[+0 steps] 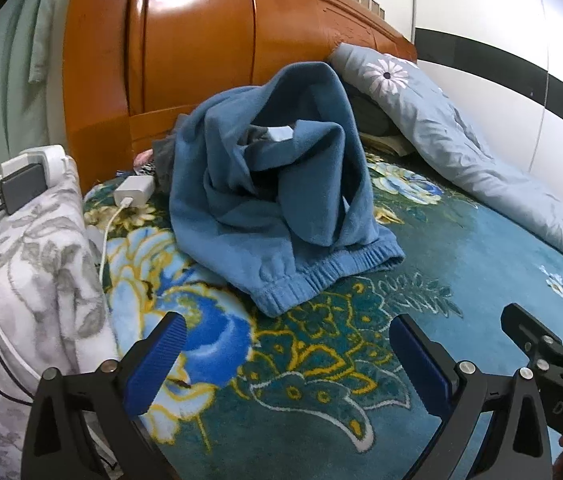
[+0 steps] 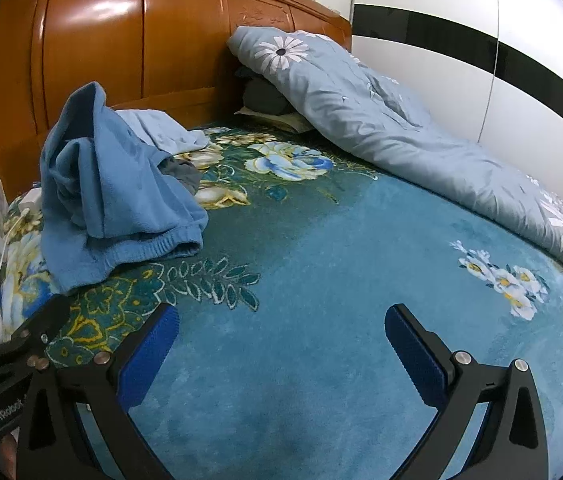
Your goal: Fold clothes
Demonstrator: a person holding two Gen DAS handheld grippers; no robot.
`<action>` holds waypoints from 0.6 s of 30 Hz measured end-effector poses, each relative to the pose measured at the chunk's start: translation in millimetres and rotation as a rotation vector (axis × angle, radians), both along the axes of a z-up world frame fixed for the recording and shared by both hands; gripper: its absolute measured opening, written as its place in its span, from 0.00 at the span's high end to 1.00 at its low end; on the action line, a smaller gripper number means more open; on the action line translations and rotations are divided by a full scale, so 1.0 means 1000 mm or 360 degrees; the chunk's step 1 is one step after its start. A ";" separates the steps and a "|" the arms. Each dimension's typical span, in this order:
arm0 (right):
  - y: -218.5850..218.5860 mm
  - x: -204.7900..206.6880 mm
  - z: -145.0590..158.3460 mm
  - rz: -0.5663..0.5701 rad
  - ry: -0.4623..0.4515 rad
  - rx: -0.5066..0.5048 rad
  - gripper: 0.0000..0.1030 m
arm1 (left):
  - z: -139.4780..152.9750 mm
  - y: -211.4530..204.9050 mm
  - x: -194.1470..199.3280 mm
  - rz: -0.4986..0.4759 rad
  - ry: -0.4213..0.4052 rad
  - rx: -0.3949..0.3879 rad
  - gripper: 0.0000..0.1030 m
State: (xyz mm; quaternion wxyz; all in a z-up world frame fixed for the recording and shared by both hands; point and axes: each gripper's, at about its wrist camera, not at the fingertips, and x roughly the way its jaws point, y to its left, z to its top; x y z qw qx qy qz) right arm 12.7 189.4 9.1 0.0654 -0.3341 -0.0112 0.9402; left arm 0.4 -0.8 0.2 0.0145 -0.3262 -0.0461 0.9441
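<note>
Left wrist view: crumpled blue sweatpants heaped mid-frame on the floral bedspread.
Left claw and right claw both spread wide, holding nothing, low in frame.

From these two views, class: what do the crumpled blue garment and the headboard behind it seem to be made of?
Blue garment: looks like soft fleece or brushed knit, matte and fuzzy, with a ribbed elastic hem; the exact fibre cannot be told. Headboard: apparently wood or wood veneer, orange-brown and glossy, with bright light reflections.
</note>
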 end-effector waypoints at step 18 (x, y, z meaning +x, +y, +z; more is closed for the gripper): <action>-0.009 0.001 -0.002 0.0035 0.0018 0.0037 0.00 | 0.001 -0.011 0.006 0.0032 0.0131 0.0029 0.00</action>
